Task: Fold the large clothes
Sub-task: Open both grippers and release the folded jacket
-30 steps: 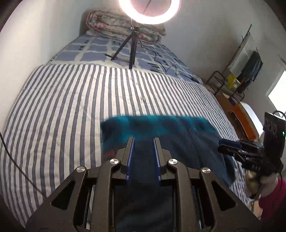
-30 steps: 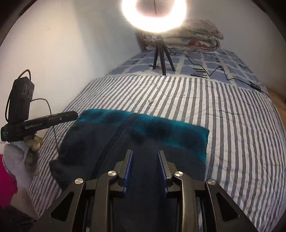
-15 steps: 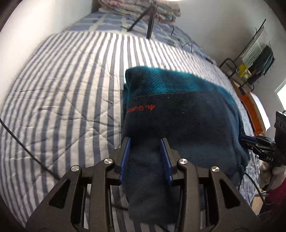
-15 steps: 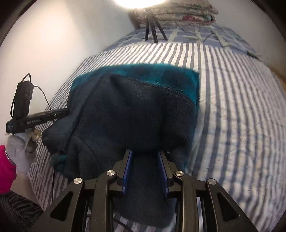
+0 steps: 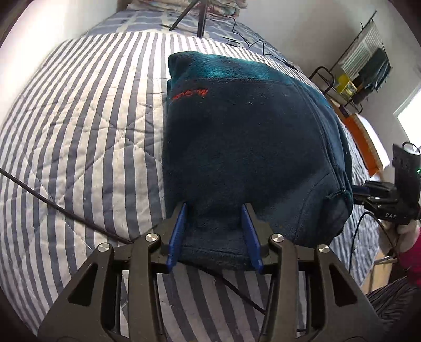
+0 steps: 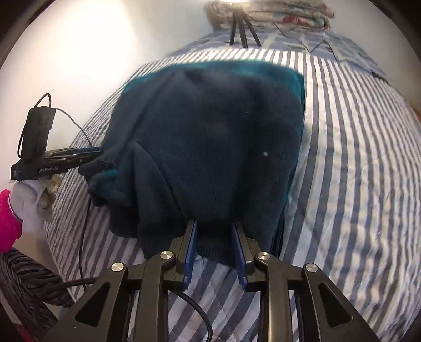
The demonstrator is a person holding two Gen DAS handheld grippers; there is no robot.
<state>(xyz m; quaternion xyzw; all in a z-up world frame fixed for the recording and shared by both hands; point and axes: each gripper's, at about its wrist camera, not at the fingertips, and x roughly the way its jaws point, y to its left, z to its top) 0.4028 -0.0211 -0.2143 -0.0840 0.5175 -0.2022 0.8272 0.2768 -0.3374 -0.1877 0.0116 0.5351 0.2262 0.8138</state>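
Note:
A dark teal fleece jacket (image 5: 244, 136) with a red logo lies folded on the striped bed, also in the right wrist view (image 6: 210, 147). My left gripper (image 5: 215, 210) stands at the near left edge of the jacket, jaws parted with the fleece edge between the blue pads. My right gripper (image 6: 213, 226) stands at the near right edge, jaws parted with fleece between them. The right gripper also shows in the left wrist view (image 5: 368, 194); the left gripper shows in the right wrist view (image 6: 79, 155).
The bed has a blue-and-white striped quilt (image 5: 86, 126). A tripod (image 5: 194, 15) stands at the far end before folded bedding (image 6: 276, 13). Black cables (image 5: 52, 205) cross the quilt near me. A rack (image 5: 355, 79) stands at the right wall.
Both grippers carried the jacket's edge toward me and down, folding it over itself. The jaws have widened on both sides since a second ago.

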